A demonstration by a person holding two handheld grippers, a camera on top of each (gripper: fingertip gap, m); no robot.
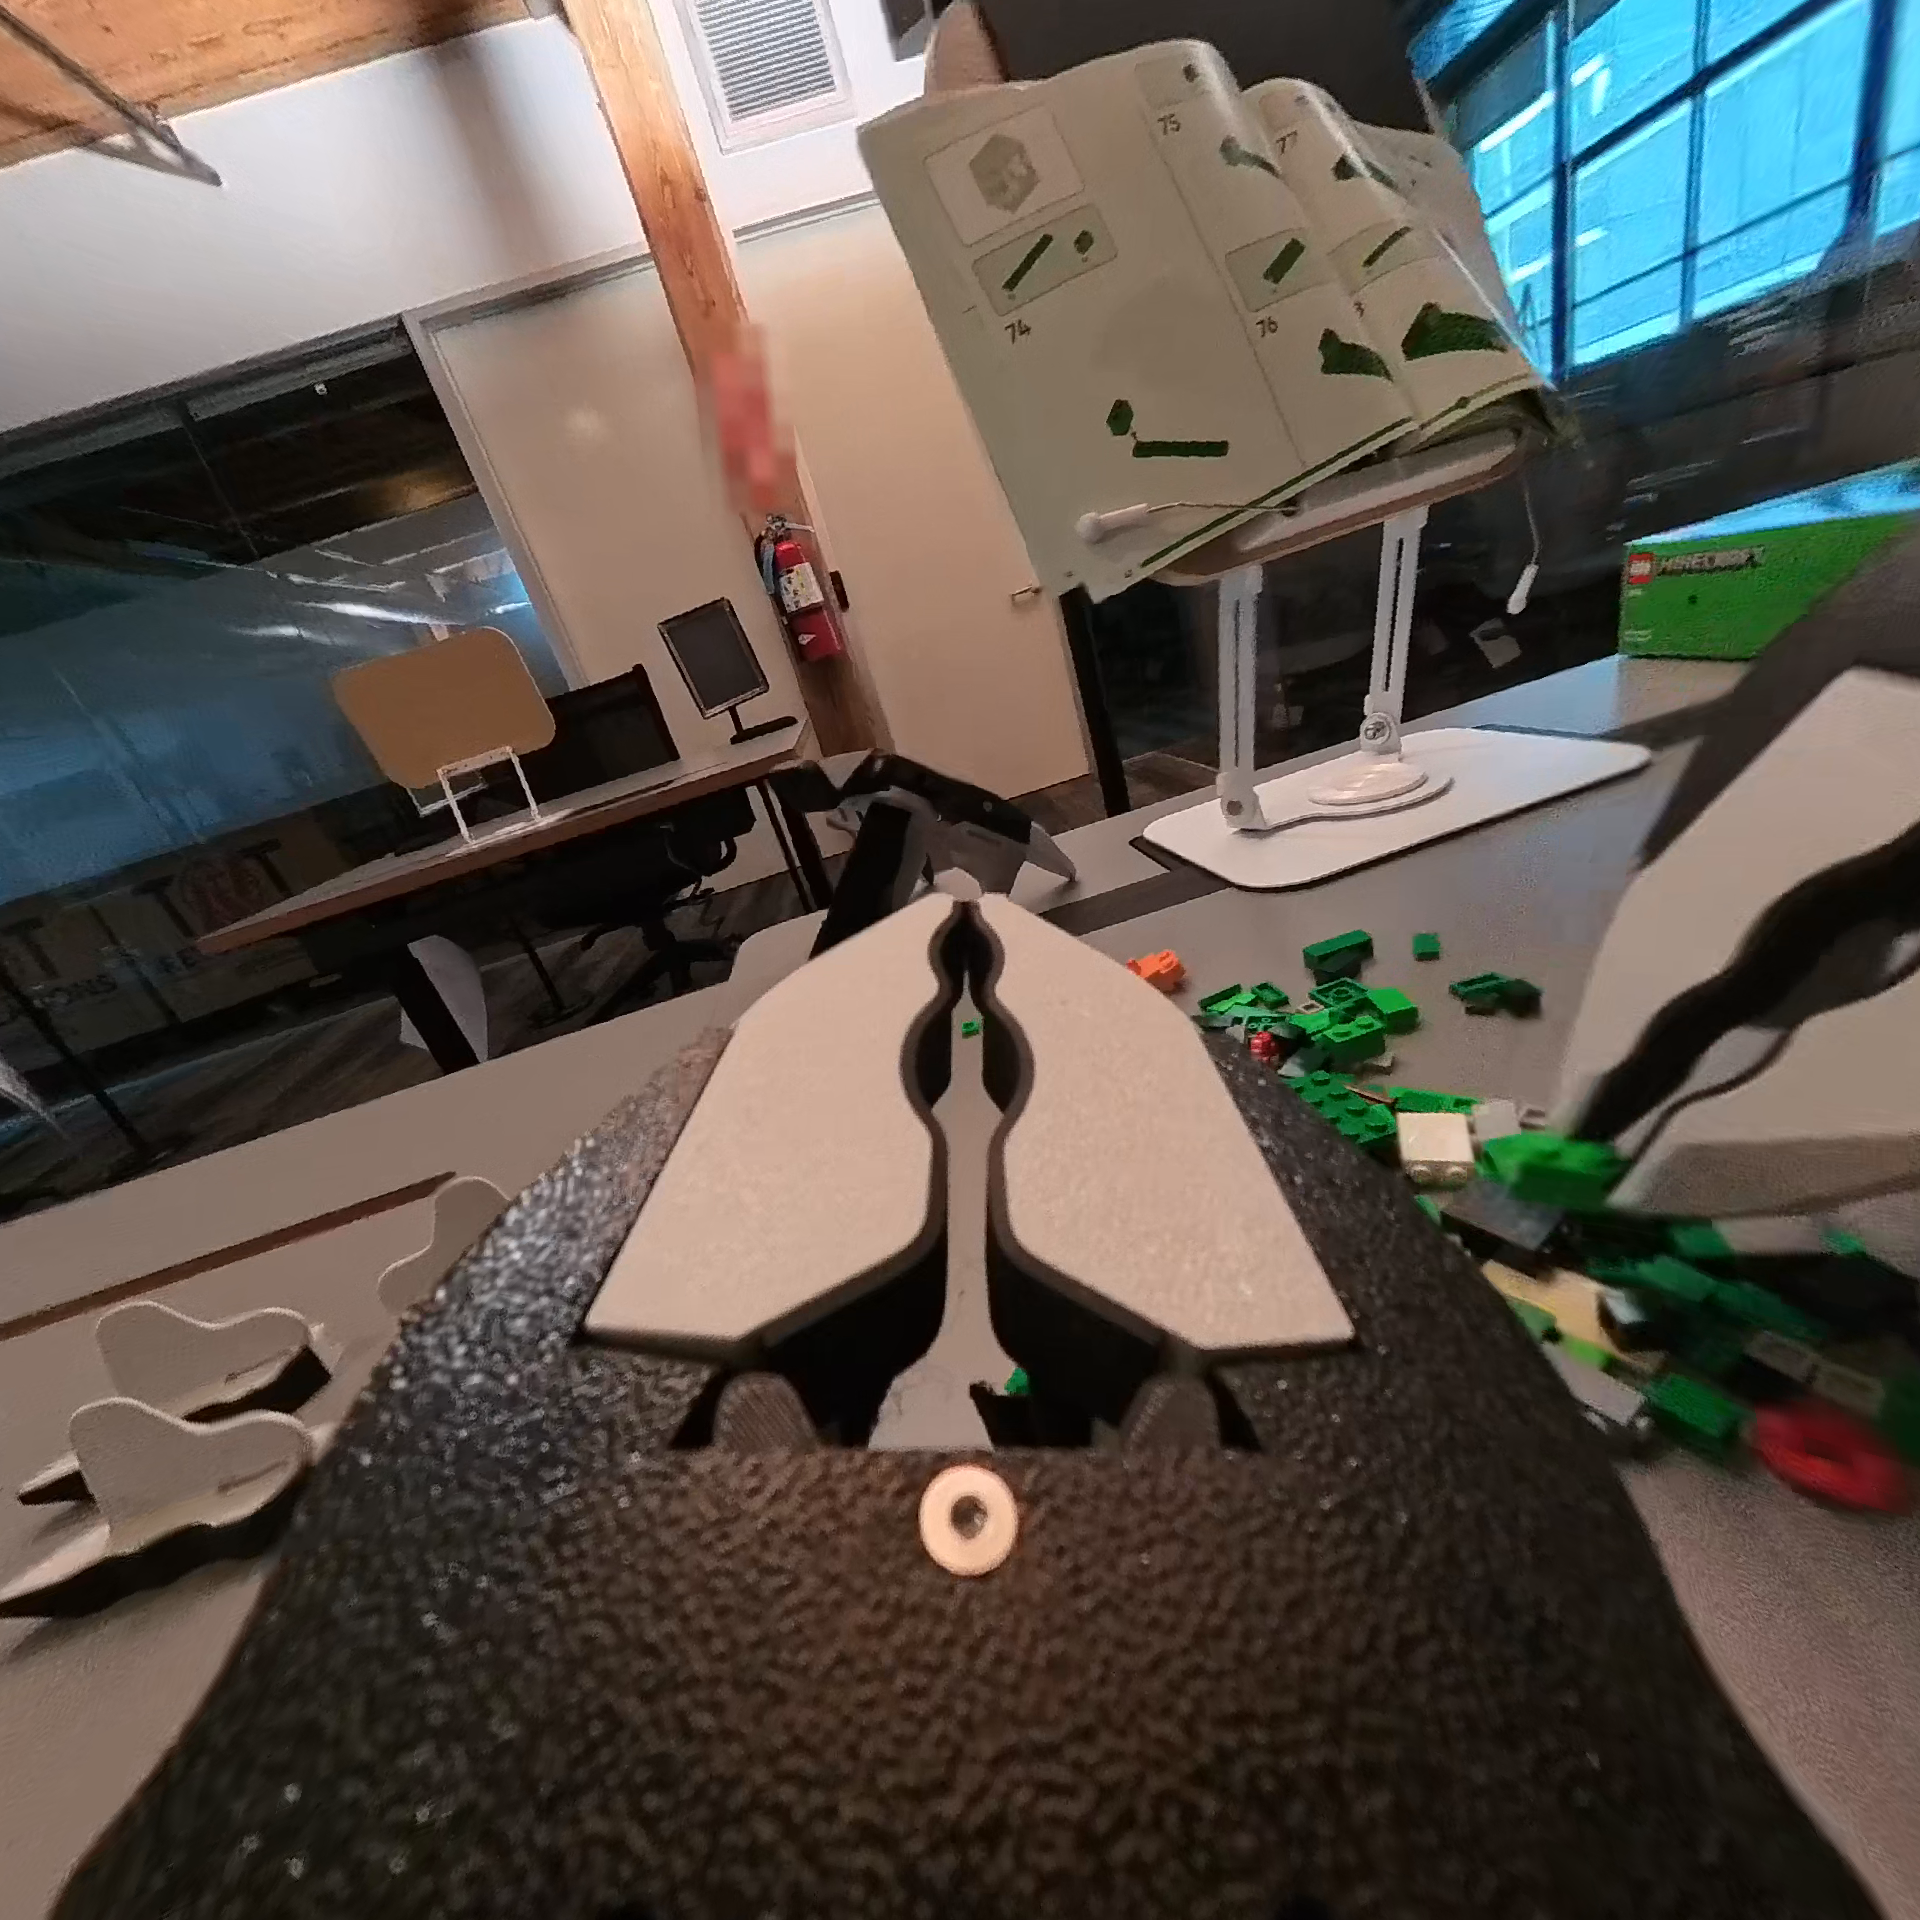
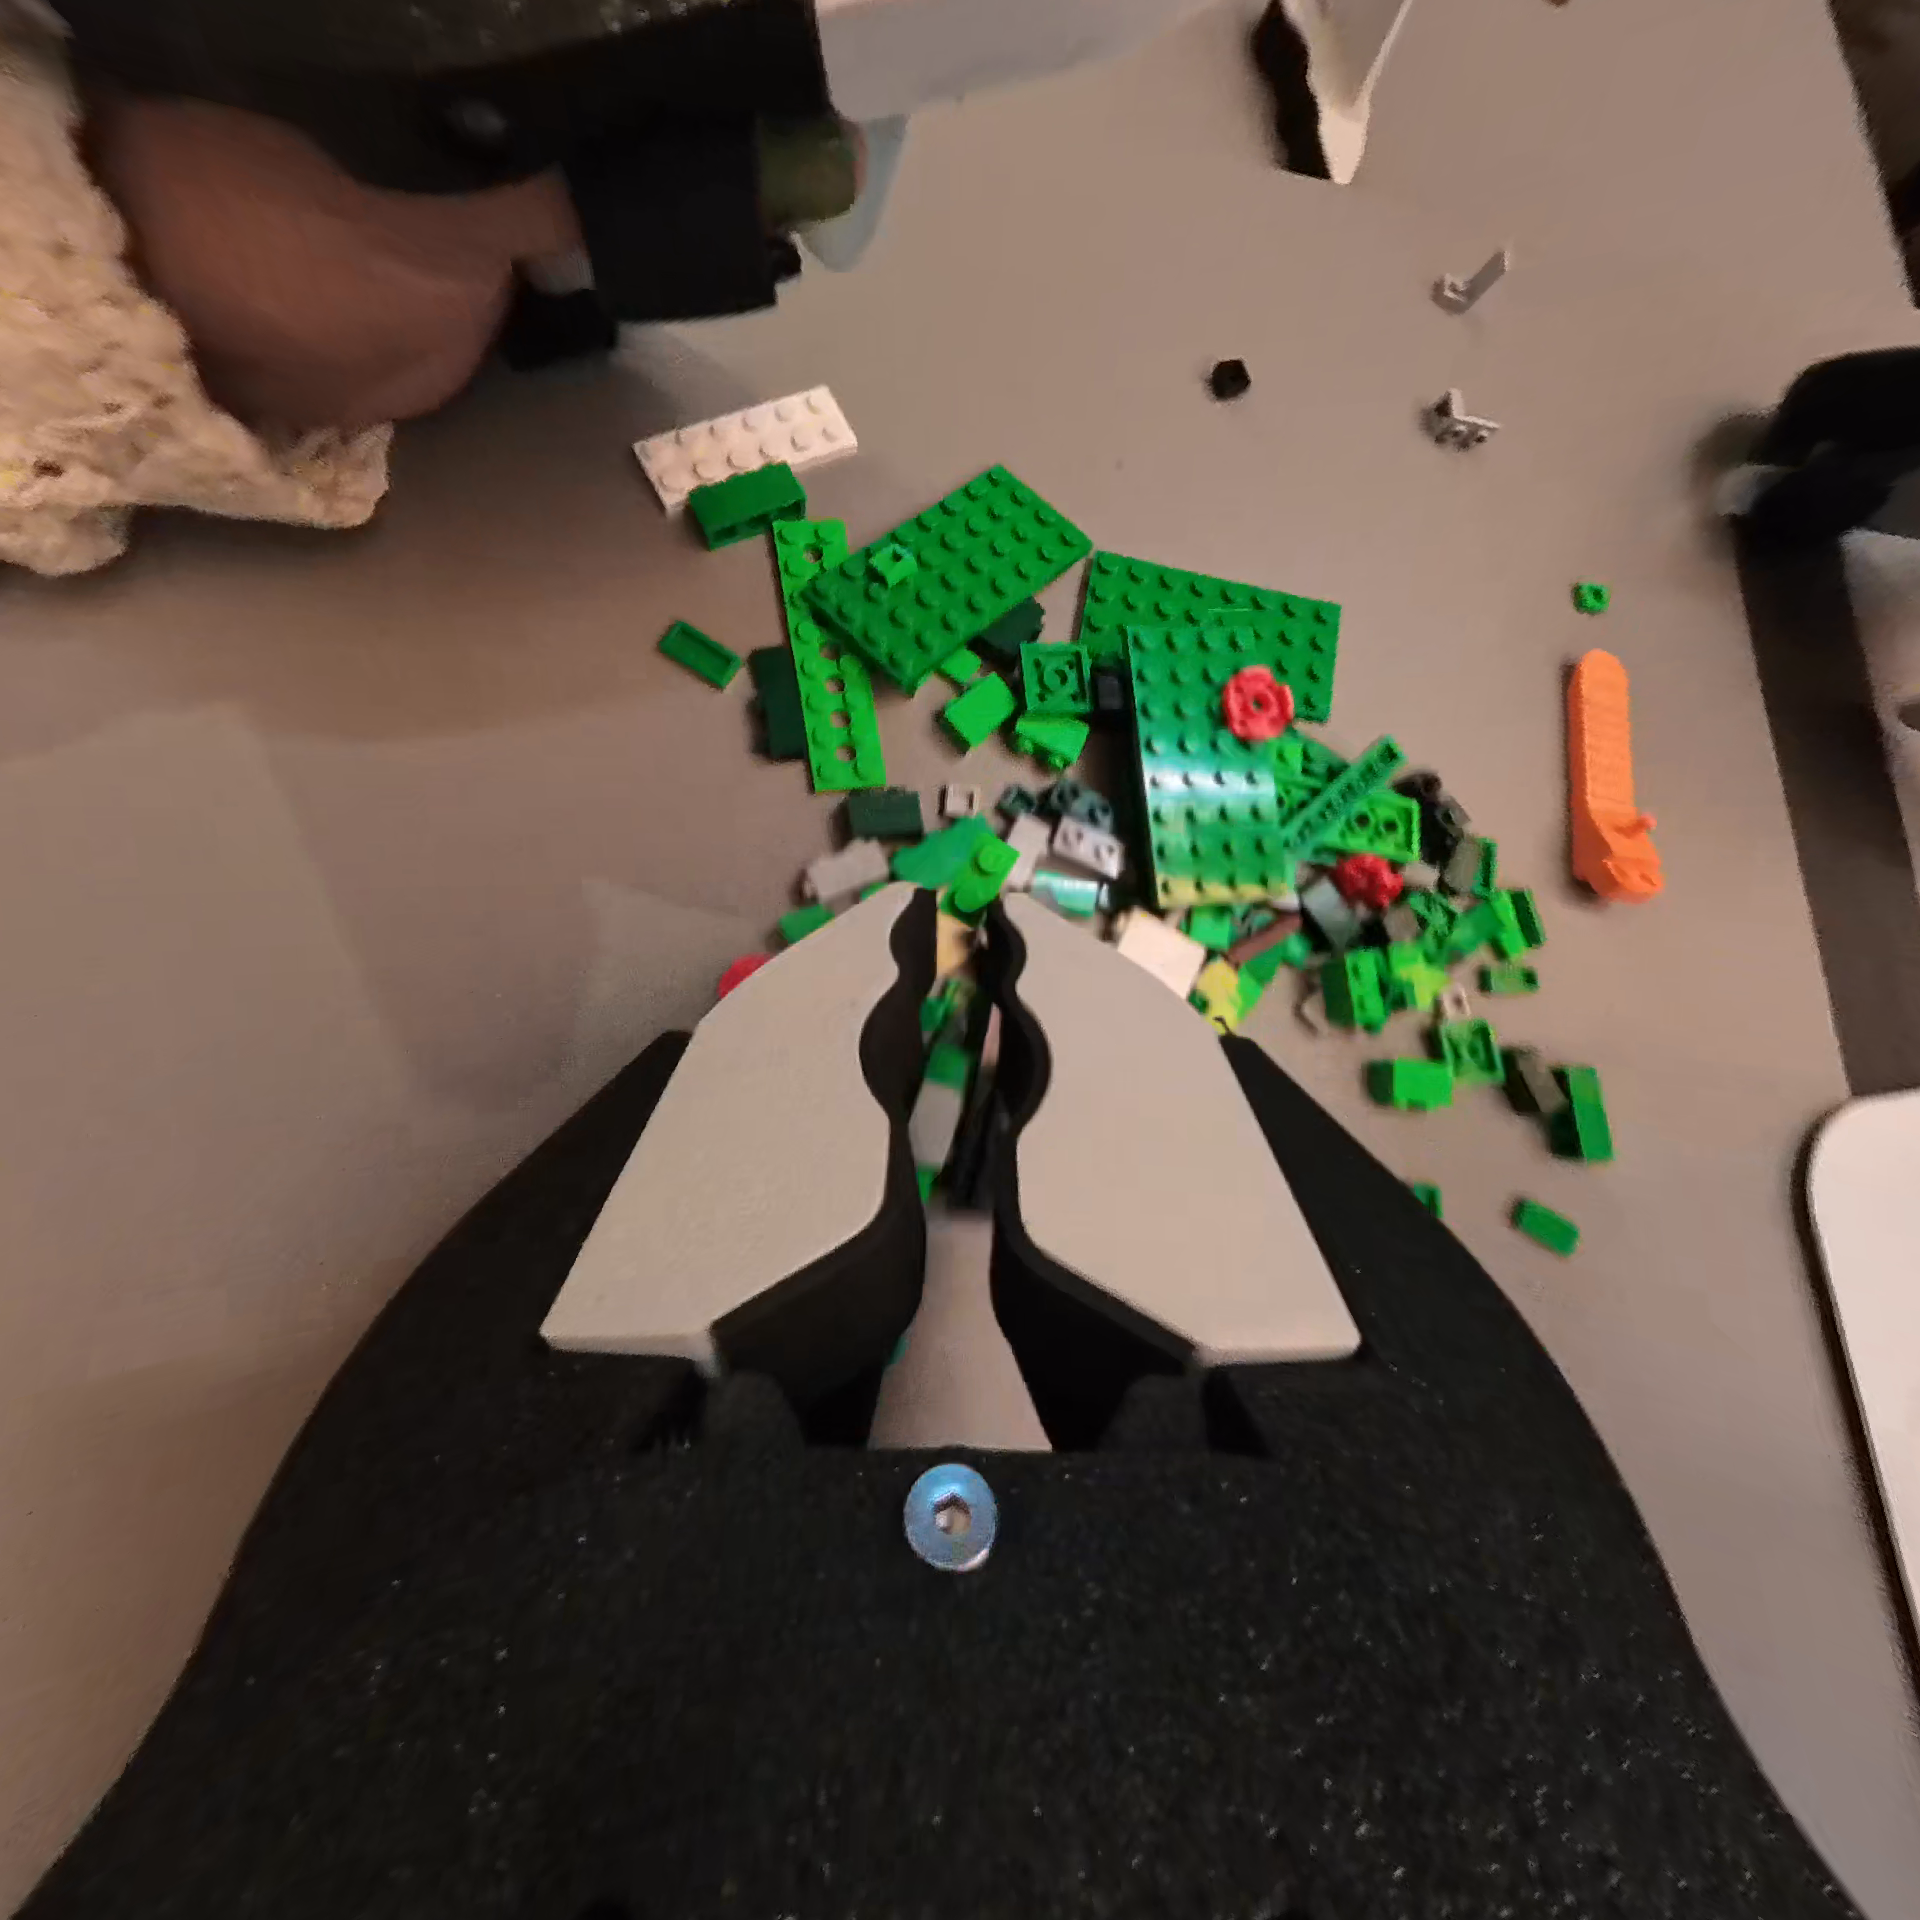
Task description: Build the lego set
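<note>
Right wrist view: I have the right gripper (image 2: 961, 914) pinched on a green brick (image 2: 971, 868) above the pile (image 2: 1195, 790), lifted for sorting. My left gripper (image 1: 966, 914) hangs closed, empty, facing the manual (image 1: 1164, 301).

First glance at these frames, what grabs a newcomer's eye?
The heap of green lego pieces spread over the grey table, with the right gripper closed on a small green brick at its near edge. Up in the left wrist view, the open instruction booklet on its white stand.
</note>
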